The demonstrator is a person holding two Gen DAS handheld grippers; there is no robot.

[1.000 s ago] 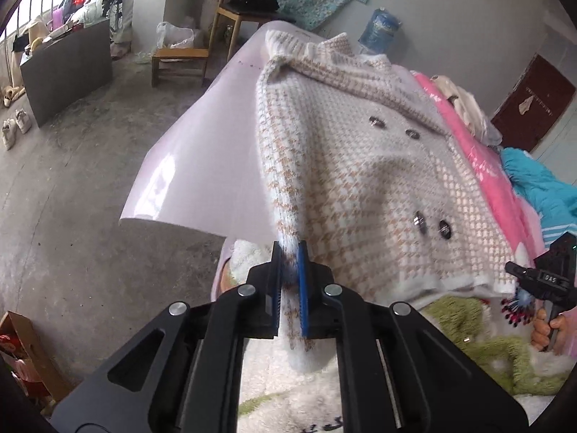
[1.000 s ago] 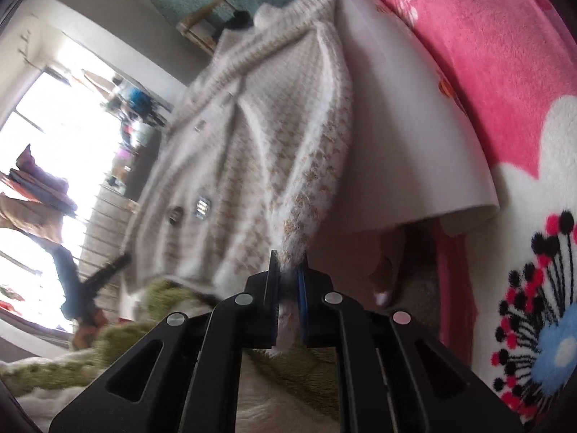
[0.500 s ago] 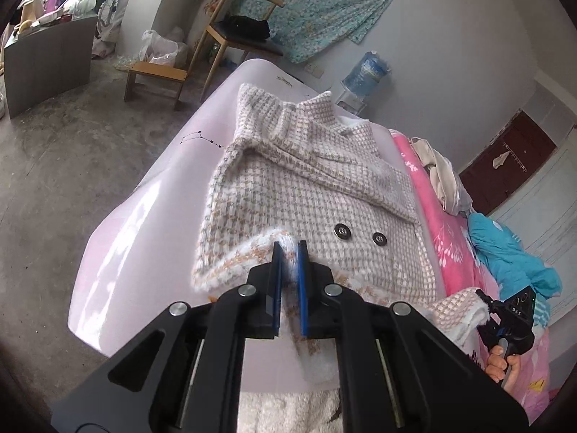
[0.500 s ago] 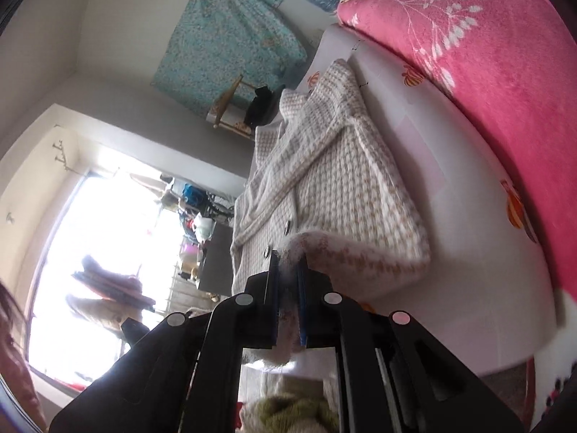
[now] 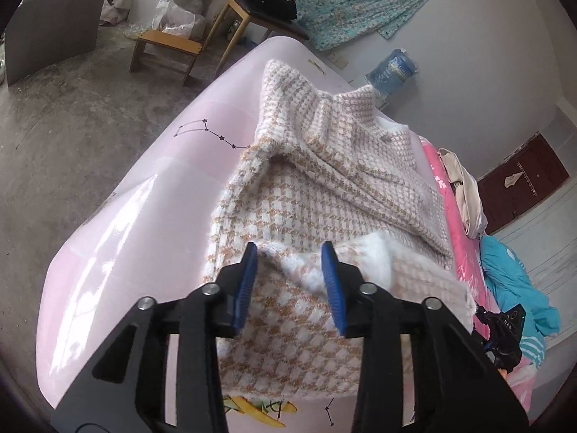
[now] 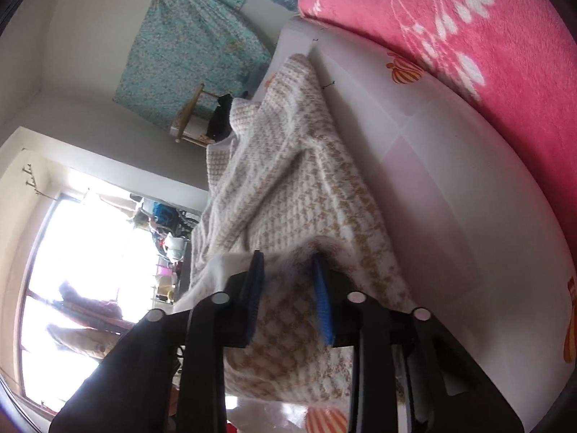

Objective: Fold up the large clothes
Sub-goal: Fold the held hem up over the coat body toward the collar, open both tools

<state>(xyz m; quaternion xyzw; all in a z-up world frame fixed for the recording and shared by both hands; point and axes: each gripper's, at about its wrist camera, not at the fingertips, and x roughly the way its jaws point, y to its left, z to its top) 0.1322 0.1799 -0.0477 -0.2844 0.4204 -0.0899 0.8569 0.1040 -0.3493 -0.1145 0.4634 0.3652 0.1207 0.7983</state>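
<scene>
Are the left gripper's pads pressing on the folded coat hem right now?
Apart. In the left wrist view the left gripper has just been opening; its blue pads stand spread, and the coat hem lies loose between them with gaps either side.

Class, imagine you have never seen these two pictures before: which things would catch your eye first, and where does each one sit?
First comes the fuzzy beige-and-white houndstooth coat, folded up on itself on the glossy pale pink sheet. Next, the blue-padded left claw and right claw in the foreground: both have just been opening, the turned-over hem lying loose between their pads. A bright pink blanket borders the sheet.
</scene>
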